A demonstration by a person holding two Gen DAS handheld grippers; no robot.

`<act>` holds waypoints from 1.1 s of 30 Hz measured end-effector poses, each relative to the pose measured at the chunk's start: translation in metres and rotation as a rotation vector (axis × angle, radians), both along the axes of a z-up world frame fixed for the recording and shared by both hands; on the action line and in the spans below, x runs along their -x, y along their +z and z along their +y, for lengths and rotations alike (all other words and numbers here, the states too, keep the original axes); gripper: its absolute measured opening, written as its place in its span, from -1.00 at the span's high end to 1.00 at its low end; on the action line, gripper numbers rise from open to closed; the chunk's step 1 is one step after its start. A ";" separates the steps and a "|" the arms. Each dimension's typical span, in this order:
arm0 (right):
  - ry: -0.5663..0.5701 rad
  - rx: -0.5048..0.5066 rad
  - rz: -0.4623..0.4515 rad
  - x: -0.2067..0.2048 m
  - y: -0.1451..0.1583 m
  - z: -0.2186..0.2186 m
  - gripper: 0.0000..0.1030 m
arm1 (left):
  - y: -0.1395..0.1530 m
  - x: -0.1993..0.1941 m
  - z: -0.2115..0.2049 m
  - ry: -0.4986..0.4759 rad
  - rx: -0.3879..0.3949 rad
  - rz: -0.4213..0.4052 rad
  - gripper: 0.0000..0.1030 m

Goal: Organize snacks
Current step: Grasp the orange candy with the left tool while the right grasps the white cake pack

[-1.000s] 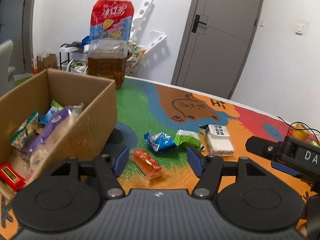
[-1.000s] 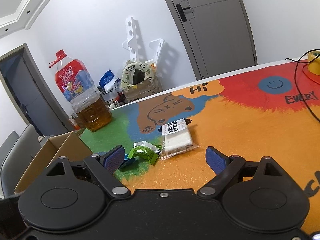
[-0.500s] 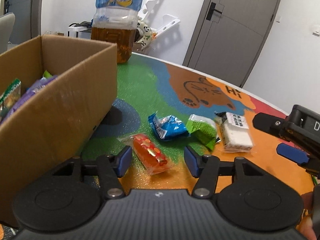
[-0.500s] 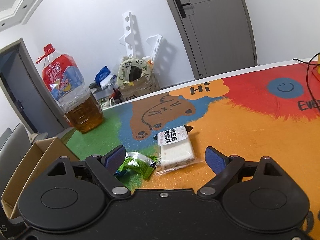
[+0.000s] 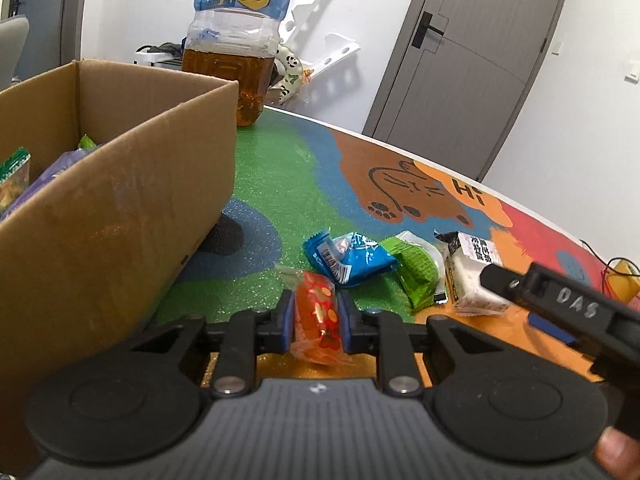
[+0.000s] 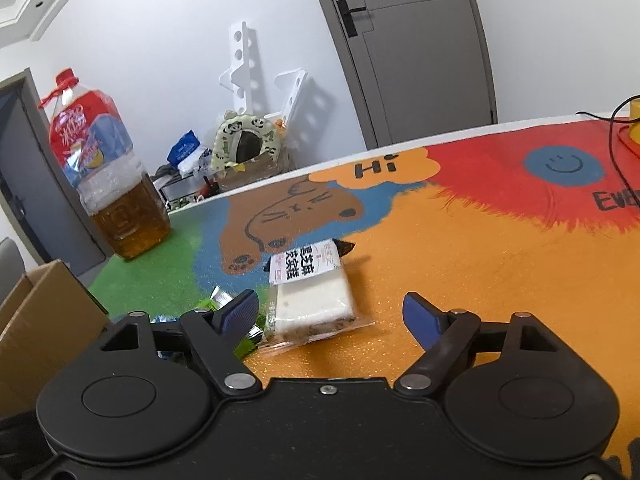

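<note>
My left gripper (image 5: pixel 316 320) is shut on an orange-red snack packet (image 5: pixel 318 316) on the table mat, right of the cardboard box (image 5: pixel 120 216), which holds several snacks. A blue packet (image 5: pixel 352 260), a green packet (image 5: pixel 418 270) and a white cake in clear wrap (image 5: pixel 468 280) lie beyond it in a row. My right gripper (image 6: pixel 330 318) is open, low over the mat, with the white cake (image 6: pixel 312 296) just ahead between its fingers. The green packet (image 6: pixel 216 300) shows behind its left finger. The right gripper also shows in the left wrist view (image 5: pixel 560 304).
A large bottle of amber liquid (image 5: pixel 234 48) stands at the table's far edge behind the box; it also shows in the right wrist view (image 6: pixel 116 196). A black cable (image 6: pixel 612 136) and a yellow object (image 6: pixel 634 120) lie at the far right. White racks and clutter stand by the wall.
My left gripper dropped down and forward, and closed on the orange-red packet. My right gripper moved closer to the white cake and stayed open.
</note>
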State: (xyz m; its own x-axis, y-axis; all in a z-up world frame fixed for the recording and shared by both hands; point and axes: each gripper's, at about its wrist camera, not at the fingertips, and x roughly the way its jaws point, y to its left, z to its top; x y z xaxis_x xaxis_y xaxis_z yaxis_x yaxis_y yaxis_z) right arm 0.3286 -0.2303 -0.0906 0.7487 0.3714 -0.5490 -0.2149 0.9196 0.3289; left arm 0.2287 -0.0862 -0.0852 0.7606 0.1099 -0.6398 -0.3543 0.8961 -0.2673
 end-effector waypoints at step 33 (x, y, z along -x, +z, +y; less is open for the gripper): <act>0.005 0.081 0.050 0.055 0.010 -0.002 -0.64 | 0.020 0.030 -0.003 -0.058 0.032 -0.046 0.63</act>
State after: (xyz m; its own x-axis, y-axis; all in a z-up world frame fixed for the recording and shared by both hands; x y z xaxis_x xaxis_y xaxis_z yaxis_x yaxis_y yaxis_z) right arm 0.2737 -0.2322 -0.0805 0.7177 0.3278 -0.6144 -0.2044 0.9426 0.2641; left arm 0.1986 -0.0892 -0.0650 0.7936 0.0444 -0.6068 -0.2885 0.9055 -0.3112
